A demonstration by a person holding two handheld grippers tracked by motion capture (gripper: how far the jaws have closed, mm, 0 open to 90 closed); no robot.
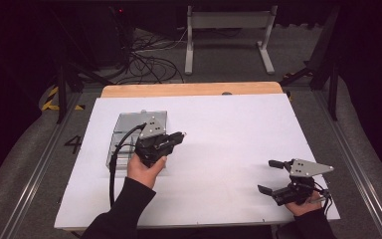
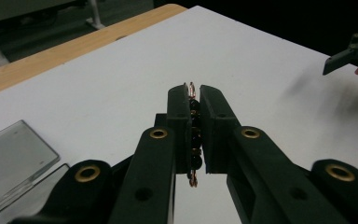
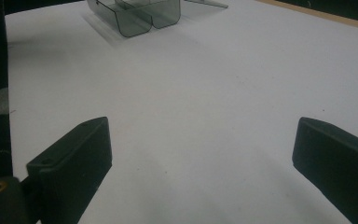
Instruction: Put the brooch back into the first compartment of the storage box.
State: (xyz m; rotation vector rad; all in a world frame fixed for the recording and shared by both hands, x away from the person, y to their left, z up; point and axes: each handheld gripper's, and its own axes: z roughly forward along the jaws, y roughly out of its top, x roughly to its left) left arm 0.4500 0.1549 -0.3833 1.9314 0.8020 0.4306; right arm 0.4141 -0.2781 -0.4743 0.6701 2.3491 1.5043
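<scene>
Looking down from the high view, a white table [image 1: 229, 149] holds a clear grey plastic case [image 1: 129, 130] at its left, with the left gripper [image 1: 179, 136] held just above the case's right edge and the right gripper [image 1: 271, 177] well apart near the front right corner. From this height the left jaws appear closed, but what they hold is too small to tell. The left gripper view fills that in: the jaws are pressed together on a thin beaded string [image 2: 193, 135] of dark beads and copper-coloured links, standing upright between the pads and poking out above and below them. The right gripper view shows its jaws spread wide apart over bare table, the case [image 3: 137, 16] lying far ahead.
</scene>
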